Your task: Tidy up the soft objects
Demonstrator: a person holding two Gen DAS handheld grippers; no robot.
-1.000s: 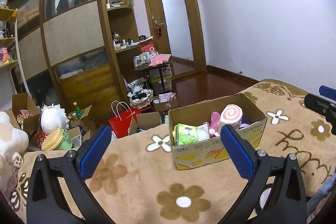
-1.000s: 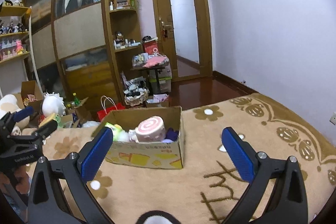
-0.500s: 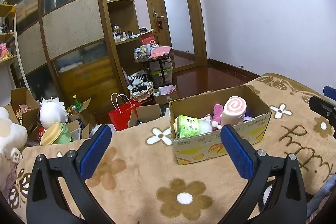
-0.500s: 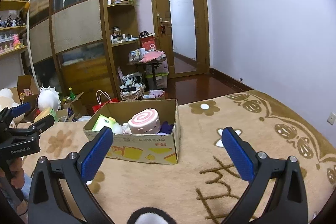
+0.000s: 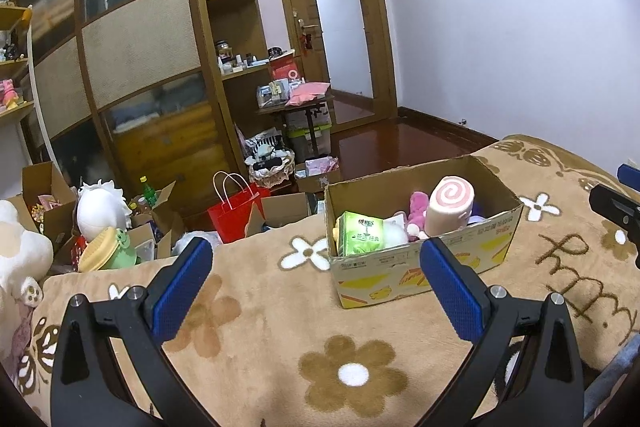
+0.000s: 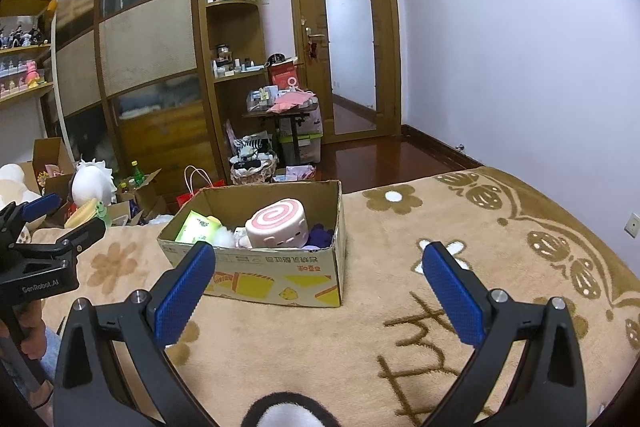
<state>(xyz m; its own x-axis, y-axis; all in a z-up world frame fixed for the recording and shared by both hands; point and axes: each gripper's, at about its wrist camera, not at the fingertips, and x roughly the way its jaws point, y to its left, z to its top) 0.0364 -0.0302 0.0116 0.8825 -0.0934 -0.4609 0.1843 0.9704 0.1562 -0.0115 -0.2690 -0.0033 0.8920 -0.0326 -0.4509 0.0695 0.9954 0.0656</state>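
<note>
A: How do the jaws stand?

B: On both tools they are wide apart and hold nothing. The left gripper (image 5: 316, 279) hangs above the flowered tan blanket (image 5: 256, 311), its blue pads (image 5: 182, 293) framing bare fabric. The right gripper (image 6: 318, 281) does the same on its side of the bed.

A: And the soft things?

B: They sit in a cardboard box (image 5: 424, 267) that rests on the blanket ahead of both tools, closer to the left gripper's right-hand pad. Inside, a pink swirl-roll plush (image 5: 450, 205) stands tallest, with a magenta plush (image 5: 418, 207) just beside it, a green tissue pack (image 5: 360, 233) at the box's left end, and something white between them. From the right wrist, the same box (image 6: 280, 275) shows the roll (image 6: 278, 225) near its middle and a dark purple item (image 6: 320, 235) against the right wall.

A: Anything nearer?

B: A black-and-white plush (image 6: 286, 411) peeks in at the bottom edge of the right view, under that gripper. Whether it touches, I cannot tell.

A: Beyond the bed?

B: A red bag (image 5: 236, 207), open cartons, white plush toys (image 5: 100, 205) on the floor, and a wooden wardrobe (image 5: 140, 67).
</note>
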